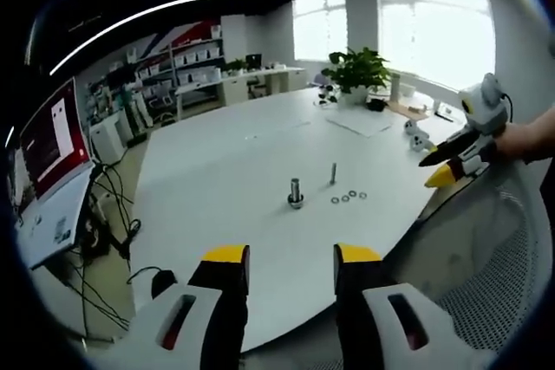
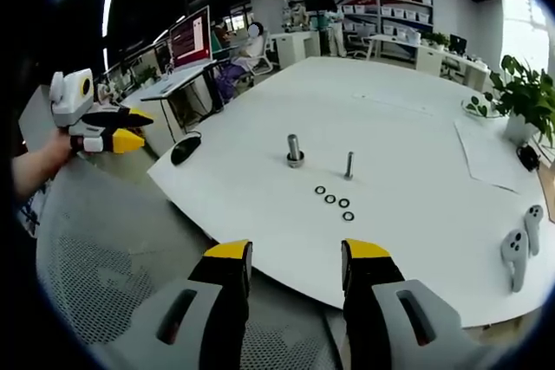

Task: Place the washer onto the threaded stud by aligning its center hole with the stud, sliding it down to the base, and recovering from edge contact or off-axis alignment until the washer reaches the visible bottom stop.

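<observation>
In the left gripper view we see our left gripper [image 1: 291, 268] at the bottom centre, its two yellow-tipped jaws standing well apart with nothing between them. Above them spreads the white table [image 1: 251, 171]. Near the frame's middle stands the threaded stud [image 1: 296, 193] on its wider base, upright and bare. Just to its right stands a slimmer bolt [image 1: 333, 172], also upright. Below and right of that bolt lies a short row of washers [image 1: 348, 197], flat on the table, apart from both stud and bolt. At the right edge the right gripper [image 1: 453, 165] comes in, held by a hand [image 1: 523, 139]; its jaws look nearly closed and carry nothing we can make out.

In the right gripper view our right gripper [image 2: 297, 263] sits at the bottom centre. Beyond it we see the stud [image 2: 295, 152], the bolt [image 2: 349, 165] and the washers [image 2: 334, 202] in a diagonal line of four. The left gripper [image 2: 121, 130] appears at the left edge. A potted plant [image 2: 525, 97] stands at the right.
</observation>
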